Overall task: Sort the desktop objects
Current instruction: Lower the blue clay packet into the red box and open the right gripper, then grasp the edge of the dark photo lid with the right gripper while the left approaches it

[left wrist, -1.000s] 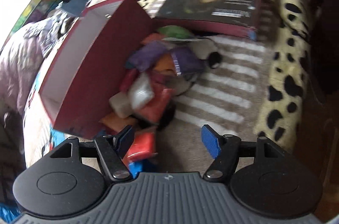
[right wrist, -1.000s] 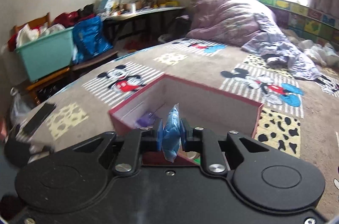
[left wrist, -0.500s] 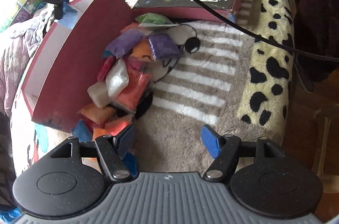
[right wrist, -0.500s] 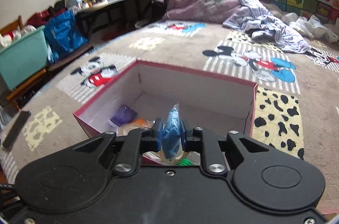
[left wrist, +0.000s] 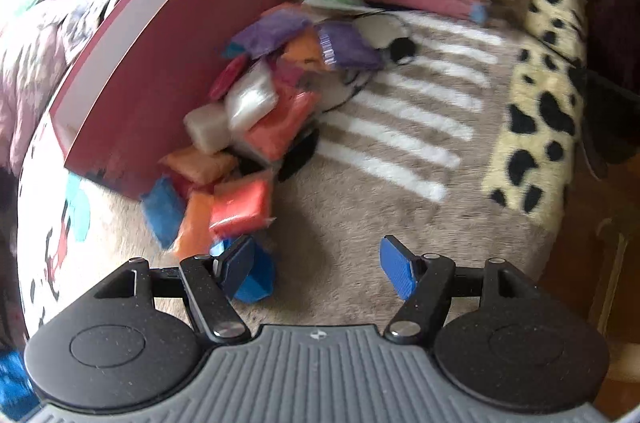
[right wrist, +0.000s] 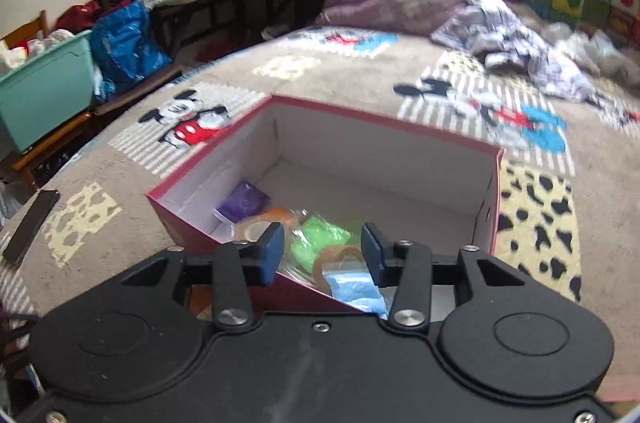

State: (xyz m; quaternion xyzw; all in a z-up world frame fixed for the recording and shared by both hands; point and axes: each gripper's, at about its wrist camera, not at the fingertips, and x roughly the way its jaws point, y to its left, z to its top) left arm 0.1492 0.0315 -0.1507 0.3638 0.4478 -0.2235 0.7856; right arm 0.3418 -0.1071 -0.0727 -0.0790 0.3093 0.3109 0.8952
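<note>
With the right tongs [right wrist: 322, 255] opening over the red box [right wrist: 400, 159] and the left tongs [left wrist: 318, 263] spread empty, the released light-blue packet [right wrist: 352, 289] may snag on the near wall.

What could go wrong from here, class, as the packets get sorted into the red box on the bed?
1. The right tongs are opening over the red box's near wall; the light blue packet lies right at it and might catch there.
2. The left tongs hang open over a loose packet pile, so closing could pinch two at once.
3. The soft blanket may let packets slide.
</note>
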